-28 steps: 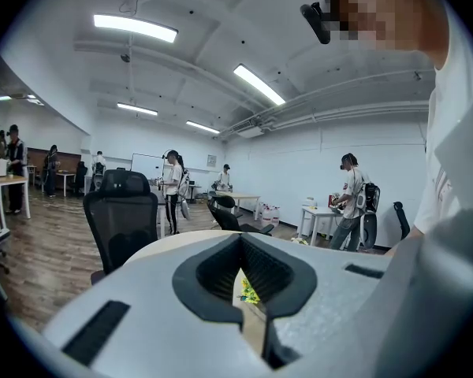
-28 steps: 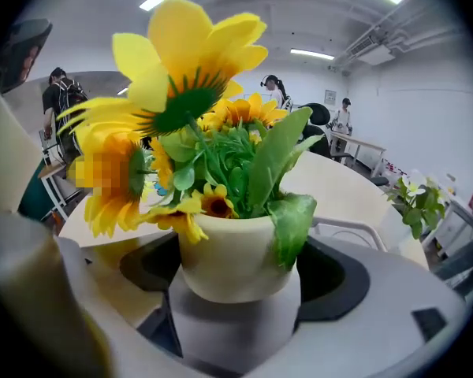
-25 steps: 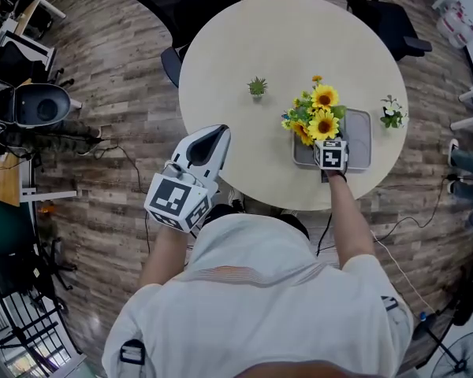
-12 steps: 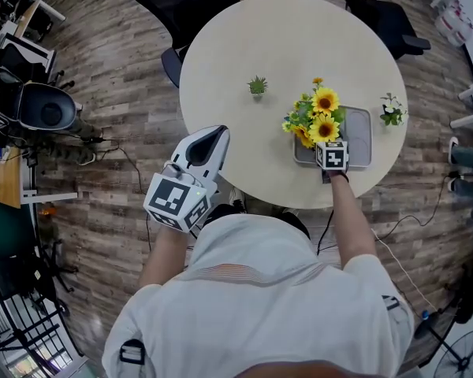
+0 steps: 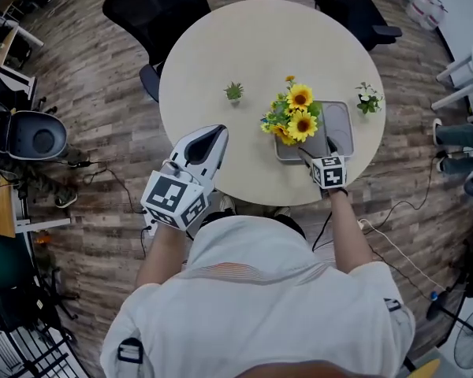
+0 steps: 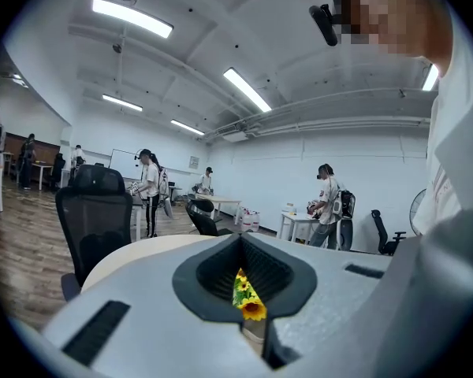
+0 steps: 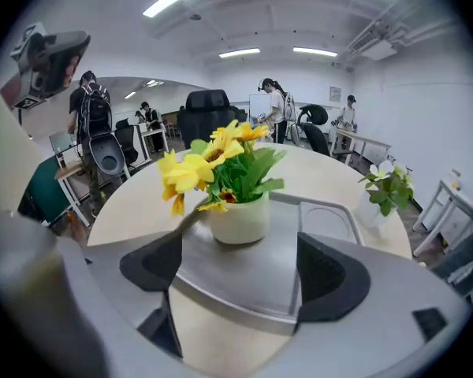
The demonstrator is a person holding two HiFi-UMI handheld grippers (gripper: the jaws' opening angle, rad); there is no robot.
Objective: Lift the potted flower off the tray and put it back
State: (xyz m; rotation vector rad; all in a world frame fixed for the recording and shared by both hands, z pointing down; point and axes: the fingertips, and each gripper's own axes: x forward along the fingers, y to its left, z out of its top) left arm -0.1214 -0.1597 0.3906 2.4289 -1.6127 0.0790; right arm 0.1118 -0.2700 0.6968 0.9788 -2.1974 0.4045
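The potted flower (image 5: 292,118), yellow sunflowers in a white pot, stands on the left part of a grey tray (image 5: 341,124) on the round table (image 5: 244,46). My right gripper (image 5: 317,150) is open at the tray's near edge, a short way back from the pot. In the right gripper view the pot (image 7: 238,217) stands upright on the tray (image 7: 325,220), beyond my open right gripper (image 7: 240,270) and touching neither jaw. My left gripper (image 5: 209,142) is shut and empty over the table's near-left edge. In the left gripper view (image 6: 248,290) only a sliver of sunflower (image 6: 247,304) shows past the jaws.
A small green plant (image 5: 234,91) stands mid-table and a small white-flowered plant (image 5: 368,98) right of the tray, also in the right gripper view (image 7: 389,187). Black office chairs (image 5: 146,10) (image 5: 355,6) stand behind the table. Other people and desks fill the room beyond.
My right gripper has drawn back from the pot toward the table's near edge. The head view has shifted, so the table sits further left in frame. My left gripper has stayed put.
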